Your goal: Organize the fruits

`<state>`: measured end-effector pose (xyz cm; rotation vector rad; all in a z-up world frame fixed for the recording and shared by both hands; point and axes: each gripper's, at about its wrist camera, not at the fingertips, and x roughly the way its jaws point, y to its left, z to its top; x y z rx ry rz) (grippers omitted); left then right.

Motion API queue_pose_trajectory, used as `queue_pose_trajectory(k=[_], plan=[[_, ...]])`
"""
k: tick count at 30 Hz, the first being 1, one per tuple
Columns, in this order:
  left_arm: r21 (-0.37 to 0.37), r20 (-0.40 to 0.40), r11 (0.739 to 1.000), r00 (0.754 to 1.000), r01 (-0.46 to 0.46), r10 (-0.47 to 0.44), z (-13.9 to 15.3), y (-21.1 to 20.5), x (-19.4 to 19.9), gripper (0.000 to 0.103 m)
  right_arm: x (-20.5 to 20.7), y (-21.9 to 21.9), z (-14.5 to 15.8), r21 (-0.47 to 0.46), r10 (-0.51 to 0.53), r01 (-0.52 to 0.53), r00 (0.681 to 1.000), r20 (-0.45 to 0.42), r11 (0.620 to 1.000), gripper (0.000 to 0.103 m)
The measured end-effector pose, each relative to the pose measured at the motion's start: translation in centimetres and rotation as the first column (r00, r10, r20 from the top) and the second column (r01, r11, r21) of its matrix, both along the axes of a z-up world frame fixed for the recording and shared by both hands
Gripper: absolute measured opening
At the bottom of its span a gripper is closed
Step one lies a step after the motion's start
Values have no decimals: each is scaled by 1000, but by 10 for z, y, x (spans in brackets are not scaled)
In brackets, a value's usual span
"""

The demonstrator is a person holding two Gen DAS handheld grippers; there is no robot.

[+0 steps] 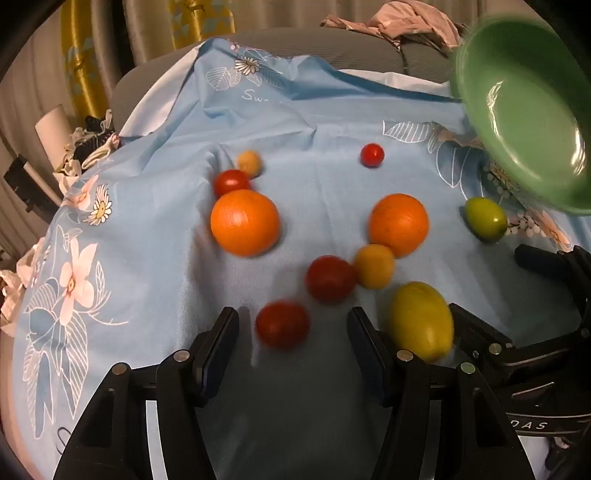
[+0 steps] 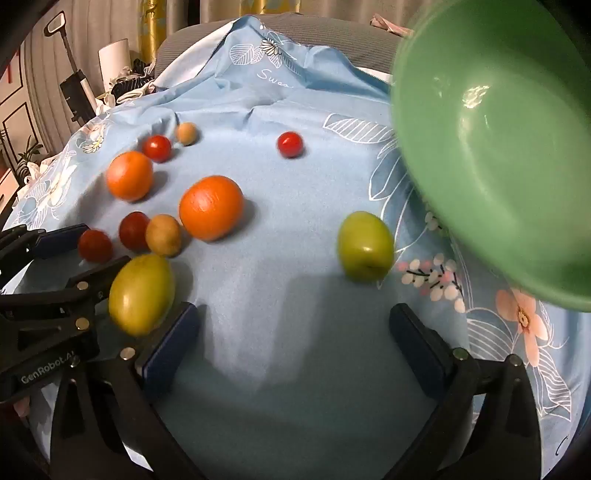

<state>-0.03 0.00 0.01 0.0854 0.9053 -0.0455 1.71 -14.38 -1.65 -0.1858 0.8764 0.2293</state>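
Observation:
Fruits lie scattered on a blue flowered cloth (image 1: 159, 229): two oranges (image 1: 244, 221) (image 1: 399, 224), several red tomatoes, two small yellow-orange fruits, a yellow-green fruit (image 1: 421, 319) (image 2: 141, 293) and a green fruit (image 1: 484, 218) (image 2: 365, 245). My left gripper (image 1: 291, 317) (image 2: 101, 246) is open, with one red tomato (image 1: 282, 324) (image 2: 95, 245) loose between its fingers, a gap on each side. My right gripper (image 2: 293, 310) (image 1: 484, 280) is open wide and empty, the green fruit lying ahead of it. A green bowl (image 1: 524, 110) (image 2: 498, 147) hangs tilted at the right; what holds it is hidden.
The cloth drapes over a grey cushioned surface (image 1: 295, 40) that drops off at the left and back. Crumpled clothes (image 1: 406, 22) lie behind. A white cylinder (image 2: 112, 59) and an upright vacuum (image 2: 74, 88) stand at the far left beside curtains.

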Motion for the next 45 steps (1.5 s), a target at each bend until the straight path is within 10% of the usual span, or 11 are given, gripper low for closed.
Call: queue_pose_trajectory(k=[45], plan=[[38, -10, 999, 1000, 13, -13, 1, -2, -2, 65, 0, 0, 1, -11, 1, -1, 1000, -2, 1000, 103]])
